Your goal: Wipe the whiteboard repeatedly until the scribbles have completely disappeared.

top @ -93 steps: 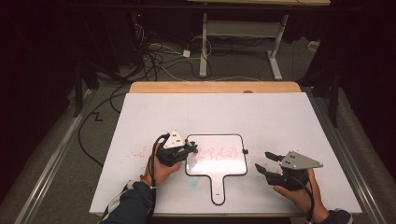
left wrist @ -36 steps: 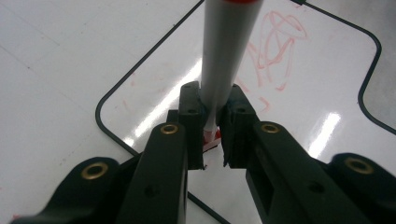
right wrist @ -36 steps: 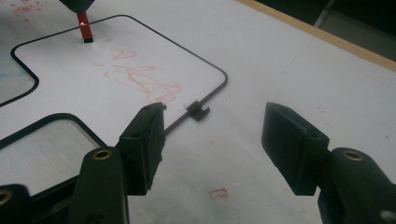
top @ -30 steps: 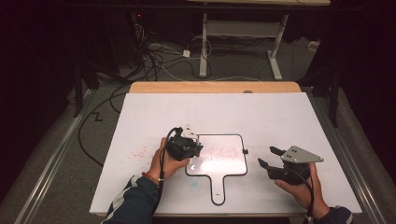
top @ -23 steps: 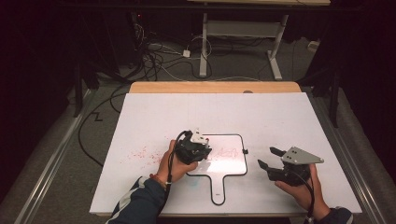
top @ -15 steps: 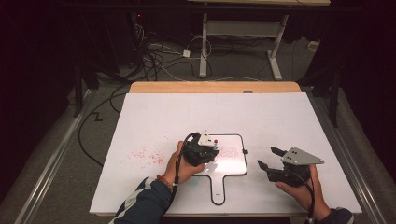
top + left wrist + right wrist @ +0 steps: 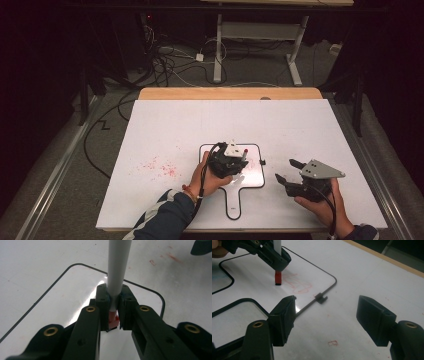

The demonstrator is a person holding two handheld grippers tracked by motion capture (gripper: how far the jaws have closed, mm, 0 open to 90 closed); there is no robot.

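Your left gripper [image 7: 235,162] pinches a white marker [image 7: 117,270] tight between its jaws, over the small handled whiteboard [image 7: 252,176] near the front middle of the table [image 7: 175,125]. The marker stands nearly upright, long axis vertical, its red end [image 7: 278,278] pointing down at the board just beside a red scribble [image 7: 298,285]. Your right gripper [image 7: 285,172] rests to the right of the board, jaws spread wide with nothing between them.

The board appears to lie loose, with no gripper steadying it, so a hard push from the marker could slide it. The grip sits low on the barrel; tilting your hand might twist the marker in the jaws or lift its end off the surface.
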